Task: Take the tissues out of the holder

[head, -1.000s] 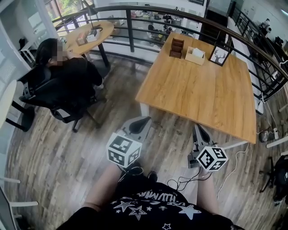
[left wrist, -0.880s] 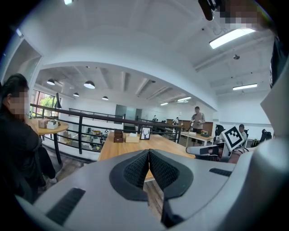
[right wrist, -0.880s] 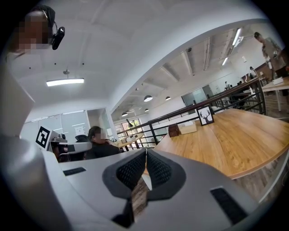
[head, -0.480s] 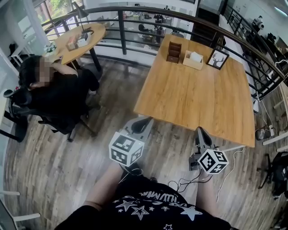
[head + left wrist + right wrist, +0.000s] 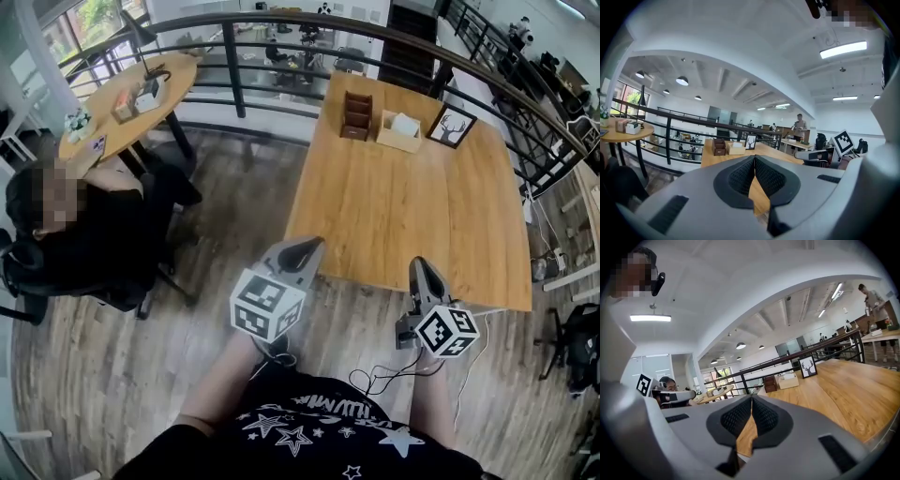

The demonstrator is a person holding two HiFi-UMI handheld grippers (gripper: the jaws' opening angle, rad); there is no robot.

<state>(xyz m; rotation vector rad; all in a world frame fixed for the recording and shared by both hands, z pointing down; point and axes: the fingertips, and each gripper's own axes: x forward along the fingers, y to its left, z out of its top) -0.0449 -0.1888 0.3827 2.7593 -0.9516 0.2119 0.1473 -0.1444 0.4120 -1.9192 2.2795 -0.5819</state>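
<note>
Left tool (image 5: pixel 312 244) and right tool (image 5: pixel 419 263) are pressed together (nothing pinched), far from the tissue holder (image 5: pixel 401 133).

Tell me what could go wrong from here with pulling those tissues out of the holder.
1. The holder sits at the table's far end, between a brown organizer and a picture frame; a long reach could knock either.
2. Left gripper and right gripper are both shut; unless opened, they would likely push the tissues instead of gripping.
</note>
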